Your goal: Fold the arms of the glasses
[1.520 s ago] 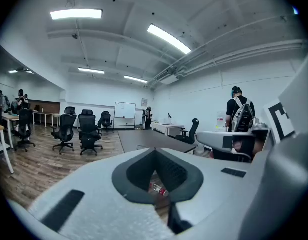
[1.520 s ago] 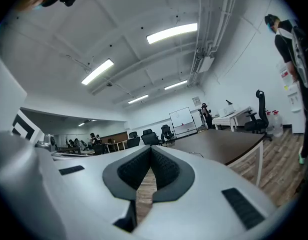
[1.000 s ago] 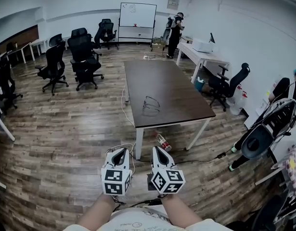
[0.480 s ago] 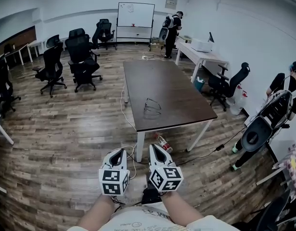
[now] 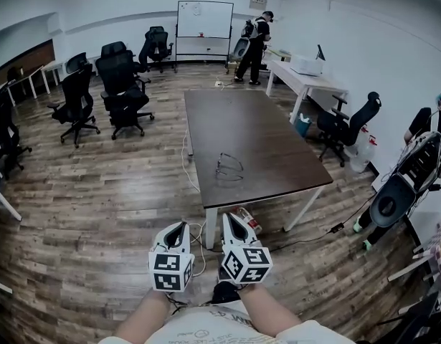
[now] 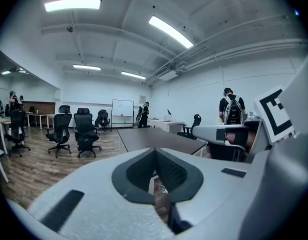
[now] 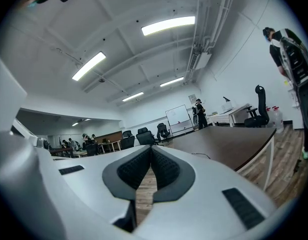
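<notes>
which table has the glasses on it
The large dark brown table in the middle of the room: the glasses lie near its near left corner. The white desk along the right wall is lighter and narrower, and shows no glasses.

We carry two pale grey tools, the left tool [image 5: 180,226] and the right tool [image 5: 228,218]. Each is a tapered shell lined with dark ribbed pads [image 7: 166,169]. Dark slots [image 7: 240,207] mark the shell tops. Each tool carries a white cube [image 5: 171,271] printed with black square markers. We wear a pale short-sleeved shirt [image 5: 206,333] with faint print.
</notes>
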